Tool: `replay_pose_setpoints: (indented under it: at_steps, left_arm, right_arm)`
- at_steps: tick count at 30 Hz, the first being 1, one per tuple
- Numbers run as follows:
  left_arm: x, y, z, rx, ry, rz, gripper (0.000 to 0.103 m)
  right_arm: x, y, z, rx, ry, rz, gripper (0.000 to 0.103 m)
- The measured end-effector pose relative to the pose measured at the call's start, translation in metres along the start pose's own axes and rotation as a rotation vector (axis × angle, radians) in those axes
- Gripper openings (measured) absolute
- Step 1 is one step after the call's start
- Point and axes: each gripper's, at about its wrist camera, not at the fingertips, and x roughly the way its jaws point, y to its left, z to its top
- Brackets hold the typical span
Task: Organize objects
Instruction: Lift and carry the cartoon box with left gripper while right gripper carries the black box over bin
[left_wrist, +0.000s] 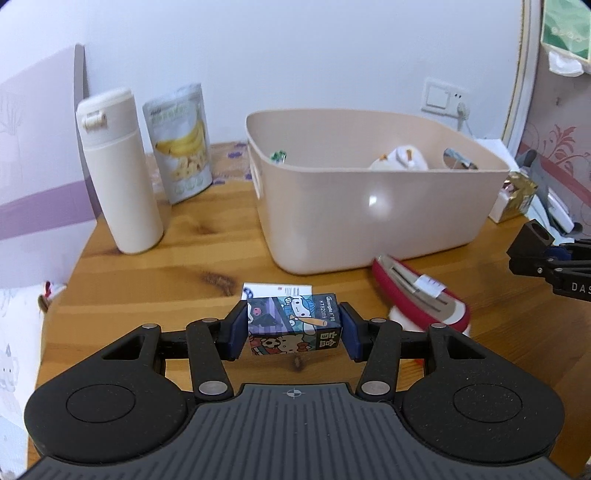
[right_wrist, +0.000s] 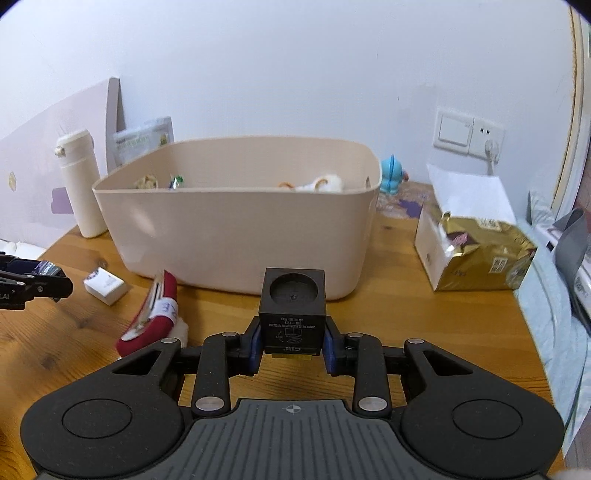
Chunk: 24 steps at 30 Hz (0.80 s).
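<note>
Up front, the cartoon-printed box (left_wrist: 293, 325) is a small carton covered in cat and rabbit characters, held just above the wooden table (left_wrist: 147, 280) in front of the beige bin (left_wrist: 369, 206). The left gripper (left_wrist: 294, 330) has its jaws pinching the box's 2 ends; its side reads "Guangbo" and "KT82089". The right gripper (right_wrist: 291, 341) has its jaws clamped on a black cube (right_wrist: 292, 308) with a round recess on top and small inverted white print too fine to read.
</note>
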Motion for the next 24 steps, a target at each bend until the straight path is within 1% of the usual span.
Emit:
replay_pose_setpoints:
  at_steps: [7,12,17,24]
  left_arm:
    - [-0.017,-0.004,0.014,0.015,-0.058,-0.009,0.052]
    - [-0.027,-0.008,0.030,0.022,-0.101,-0.015,0.052]
    - [-0.033,-0.014,0.052,0.046,-0.147,-0.017,0.052]
    - [-0.036,-0.021,0.082,0.079,-0.201,-0.018,0.052]
  right_arm:
    - [-0.024,0.001,0.012,-0.017,-0.060,0.000,0.030]
    - [-0.036,0.000,0.025,-0.014,-0.105,-0.002,0.030]
    - [-0.041,-0.001,0.040,-0.020,-0.148,-0.010,0.030]
    - [-0.040,0.000,0.058,-0.036,-0.184,-0.022,0.030]
